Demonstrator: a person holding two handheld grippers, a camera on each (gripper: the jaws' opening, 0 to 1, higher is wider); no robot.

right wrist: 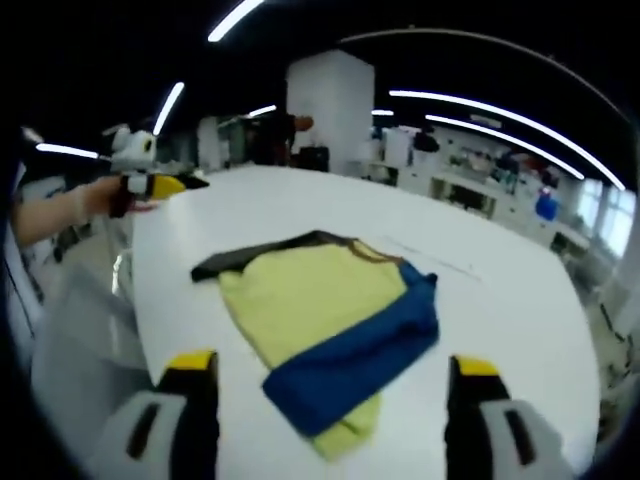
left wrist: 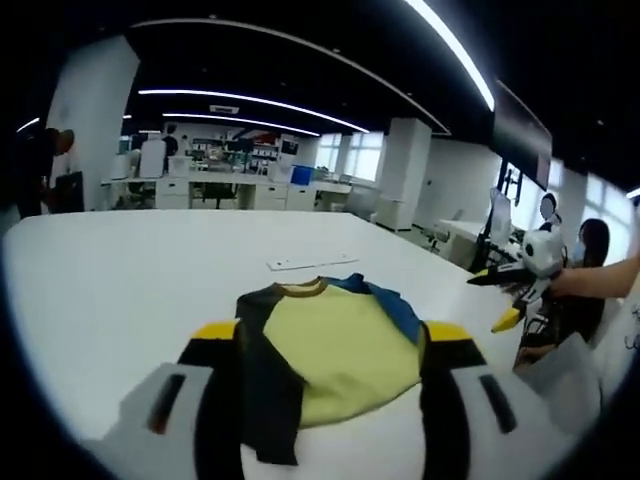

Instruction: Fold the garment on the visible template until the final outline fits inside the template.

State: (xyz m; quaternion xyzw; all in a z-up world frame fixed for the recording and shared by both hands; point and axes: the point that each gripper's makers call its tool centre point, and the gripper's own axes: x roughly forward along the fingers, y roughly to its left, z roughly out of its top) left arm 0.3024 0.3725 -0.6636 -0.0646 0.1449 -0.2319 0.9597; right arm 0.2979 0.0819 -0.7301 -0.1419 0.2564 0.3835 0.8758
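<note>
A yellow garment (left wrist: 335, 345) with one black sleeve (left wrist: 262, 375) and one blue sleeve (left wrist: 390, 300) lies bunched on the white table (left wrist: 120, 290). In the right gripper view the garment (right wrist: 310, 290) has its blue sleeve (right wrist: 370, 350) folded across the near side and its black sleeve (right wrist: 255, 255) at the far left. My left gripper (left wrist: 330, 335) hovers open just in front of the garment, holding nothing. My right gripper (right wrist: 330, 368) is open too, close to the blue part. Each gripper shows in the other's view, held in a hand off the table's side: right gripper (left wrist: 515, 285), left gripper (right wrist: 150, 180).
A thin white strip (left wrist: 310, 262) lies on the table beyond the garment. The table edge (right wrist: 135, 300) runs close to my hands. A person (left wrist: 590, 250) sits beside the table; another person (left wrist: 40, 170) stands far off. Desks and pillars (right wrist: 335, 110) fill the background.
</note>
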